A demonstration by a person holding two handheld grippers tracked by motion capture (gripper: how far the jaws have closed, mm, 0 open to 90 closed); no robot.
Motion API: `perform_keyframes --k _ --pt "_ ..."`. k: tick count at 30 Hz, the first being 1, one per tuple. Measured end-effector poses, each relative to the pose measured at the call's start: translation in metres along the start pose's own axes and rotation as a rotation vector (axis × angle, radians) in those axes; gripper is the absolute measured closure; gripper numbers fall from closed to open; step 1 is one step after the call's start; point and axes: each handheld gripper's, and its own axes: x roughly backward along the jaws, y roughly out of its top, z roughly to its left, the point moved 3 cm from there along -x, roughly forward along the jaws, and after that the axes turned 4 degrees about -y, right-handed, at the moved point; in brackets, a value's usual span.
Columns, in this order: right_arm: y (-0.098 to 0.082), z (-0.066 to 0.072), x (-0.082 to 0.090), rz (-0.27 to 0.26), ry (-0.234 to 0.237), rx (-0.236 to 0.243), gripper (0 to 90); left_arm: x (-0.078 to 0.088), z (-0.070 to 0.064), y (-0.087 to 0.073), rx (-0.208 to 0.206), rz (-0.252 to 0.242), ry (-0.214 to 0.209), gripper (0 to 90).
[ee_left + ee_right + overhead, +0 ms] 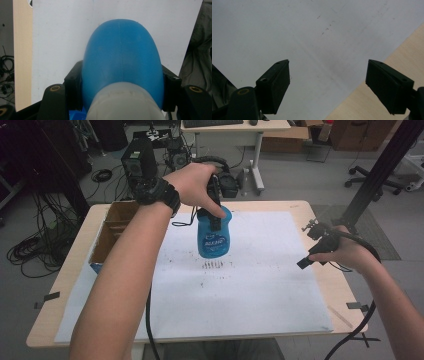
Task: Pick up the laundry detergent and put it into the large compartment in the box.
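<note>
We hold the upright blue bottle (214, 235) clamped in the left gripper (215, 217), long axis vertical; the right gripper (320, 251), at three o'clock, gapes empty.

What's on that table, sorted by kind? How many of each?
Blue bottle, held in the left gripper: 1
Cardboard box: 1
White sheet: 1
Total: 3
</note>
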Motion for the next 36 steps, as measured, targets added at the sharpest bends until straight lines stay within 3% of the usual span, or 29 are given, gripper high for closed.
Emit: perform_keyframes --k 13,21,25,26,27,29,30,31,36 --pt "0.001 -0.001 -0.001 0.001 0.003 0.001 20.1 0.018 0.007 -0.002 0.036 -0.01 -0.012 37.6" --pt "0.001 -0.003 -0.002 -0.001 0.007 -0.002 20.1 0.027 0.012 -0.002 0.086 -0.013 -0.017 37.7" --pt "0.0 -0.004 -0.002 0.0 0.007 -0.001 20.1 0.03 0.016 -0.004 0.124 -0.027 0.006 37.7" --pt "0.0 -0.003 -0.002 0.0 0.008 -0.003 20.0 0.031 0.017 -0.005 0.162 -0.037 0.003 37.6" --pt "0.0 -0.003 -0.002 0.0 0.008 -0.003 20.0 0.031 0.017 -0.005 0.162 -0.037 0.003 37.6" --pt "0.0 -0.004 -0.001 -0.003 0.007 -0.003 20.0 0.033 0.019 -0.007 0.218 -0.039 -0.013 37.6" --pt "0.0 -0.004 -0.001 -0.003 0.007 -0.003 20.0 0.033 0.019 -0.007 0.218 -0.039 -0.013 37.6" --pt "-0.001 -0.004 0.0 -0.004 0.007 -0.004 20.0 0.034 0.02 -0.008 0.246 -0.043 -0.019 37.6" --pt "-0.002 -0.004 0.0 -0.005 0.007 -0.004 20.0 0.038 0.023 -0.014 0.293 -0.046 0.005 37.6"
